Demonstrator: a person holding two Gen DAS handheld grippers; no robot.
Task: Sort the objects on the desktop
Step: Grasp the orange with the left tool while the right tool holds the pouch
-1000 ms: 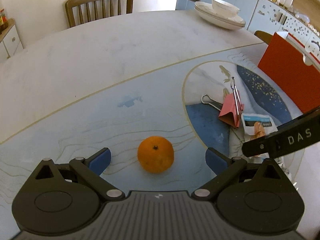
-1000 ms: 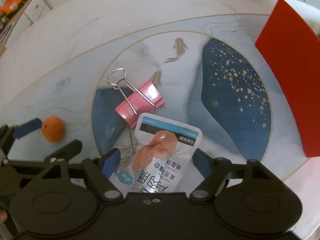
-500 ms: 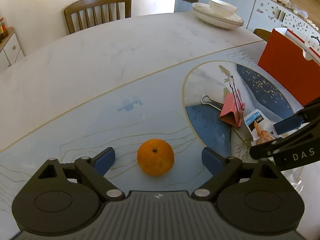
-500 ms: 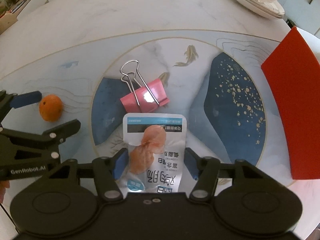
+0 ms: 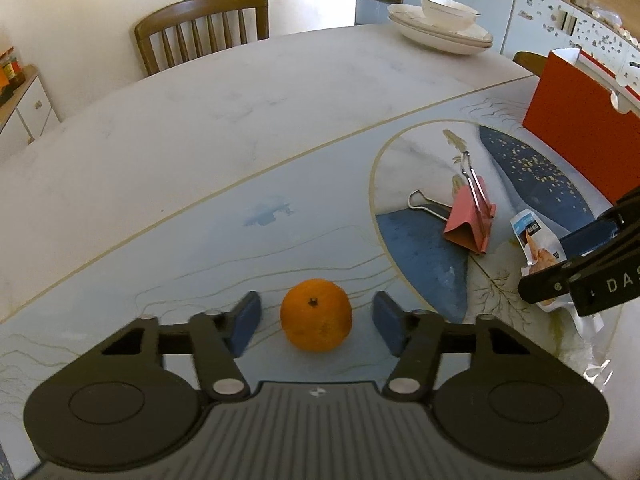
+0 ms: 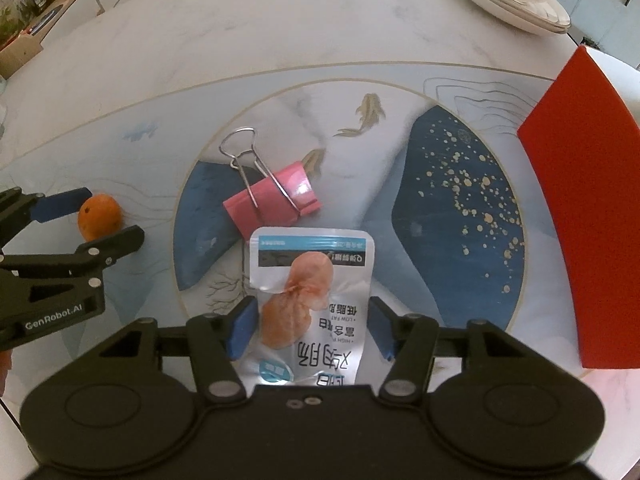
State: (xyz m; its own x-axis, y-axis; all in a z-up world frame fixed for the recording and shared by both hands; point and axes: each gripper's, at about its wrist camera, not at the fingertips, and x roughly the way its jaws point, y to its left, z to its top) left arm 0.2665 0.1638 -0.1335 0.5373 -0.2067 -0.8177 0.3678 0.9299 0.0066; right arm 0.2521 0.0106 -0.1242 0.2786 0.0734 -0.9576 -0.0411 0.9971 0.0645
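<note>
An orange mandarin point(image 5: 316, 314) sits on the table mat between the pads of my left gripper point(image 5: 316, 326), which is open with small gaps on both sides. It also shows in the right wrist view point(image 6: 99, 216). A clear snack pouch point(image 6: 310, 300) with blue print lies flat between the pads of my right gripper point(image 6: 312, 330), which is open around it; the pouch also shows in the left wrist view point(image 5: 536, 242). A pink binder clip point(image 6: 272, 200) lies just beyond the pouch.
A red box point(image 6: 588, 208) stands at the right edge of the mat. Stacked white plates with a bowl point(image 5: 440, 28) sit at the far table edge. A wooden chair point(image 5: 200, 28) stands behind the table.
Both grippers' jaws have narrowed, the left around the mandarin and the right around the pouch. The right gripper has moved forward along the pouch.
</note>
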